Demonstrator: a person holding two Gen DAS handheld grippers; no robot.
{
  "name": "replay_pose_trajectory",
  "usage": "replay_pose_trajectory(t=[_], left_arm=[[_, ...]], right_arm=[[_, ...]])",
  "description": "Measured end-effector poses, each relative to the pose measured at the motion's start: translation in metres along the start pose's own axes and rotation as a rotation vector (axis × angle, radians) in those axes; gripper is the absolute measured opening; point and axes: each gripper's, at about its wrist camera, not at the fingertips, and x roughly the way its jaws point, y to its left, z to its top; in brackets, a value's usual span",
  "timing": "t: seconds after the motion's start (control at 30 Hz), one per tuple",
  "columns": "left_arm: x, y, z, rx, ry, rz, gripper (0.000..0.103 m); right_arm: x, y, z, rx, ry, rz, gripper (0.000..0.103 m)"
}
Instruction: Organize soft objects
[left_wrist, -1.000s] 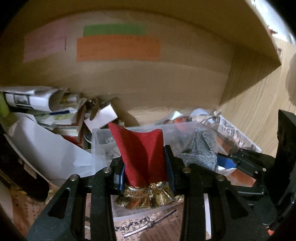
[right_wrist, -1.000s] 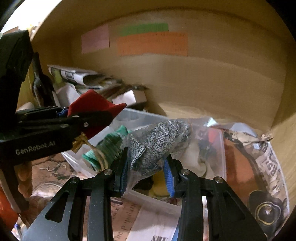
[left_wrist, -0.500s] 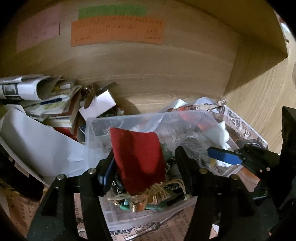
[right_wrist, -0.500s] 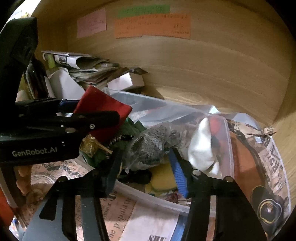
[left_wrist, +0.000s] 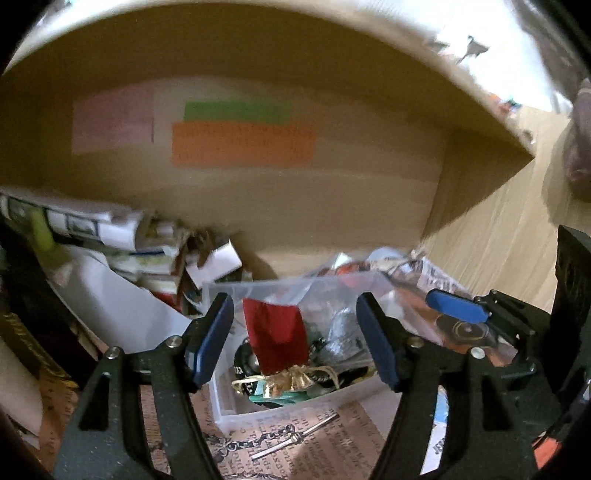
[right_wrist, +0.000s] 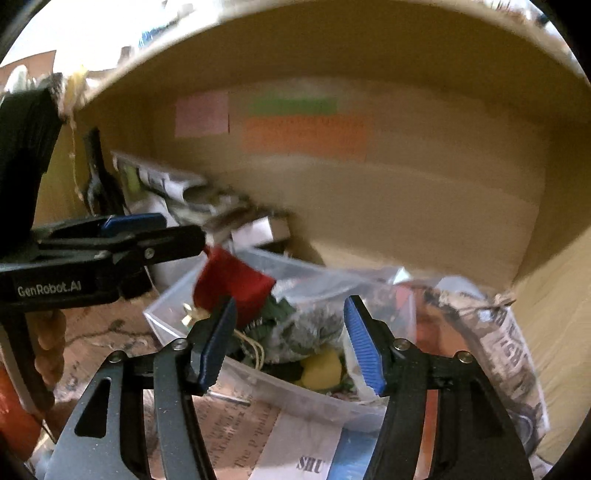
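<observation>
Your left gripper (left_wrist: 295, 343) and right gripper (right_wrist: 290, 341) were opening, empty, above the bin (left_wrist: 236, 410) holding the red cloth (left_wrist: 277, 341).

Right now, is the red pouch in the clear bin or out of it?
In. The red pouch stands inside the clear bin among other soft items, free of the left claw, whose jaws are opening.

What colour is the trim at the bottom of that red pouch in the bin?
Gold, shiny and gathered, on the red pouch; clearest in the left wrist view.
</observation>
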Motion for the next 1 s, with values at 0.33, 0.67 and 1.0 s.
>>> replay_pose_trajectory(t=[0.33, 0.67, 1.0], left_arm=[[-0.063, -0.015, -0.002, 0.024, -0.157, 0.021, 0.083], [-0.104, -0.029, -0.008, 0.035, -0.239, 0.051, 0.100], [-0.115, -0.034, -0.014, 0.030, -0.247, 0.076, 0.103]], right_arm=[[-0.068, 0.003, 0.017, 0.020, -0.197, -0.036, 0.076], [-0.102, 0.008, 0.015, 0.033, -0.278, -0.043, 0.091], [-0.111, 0.008, 0.007, 0.057, -0.289, -0.054, 0.103]])
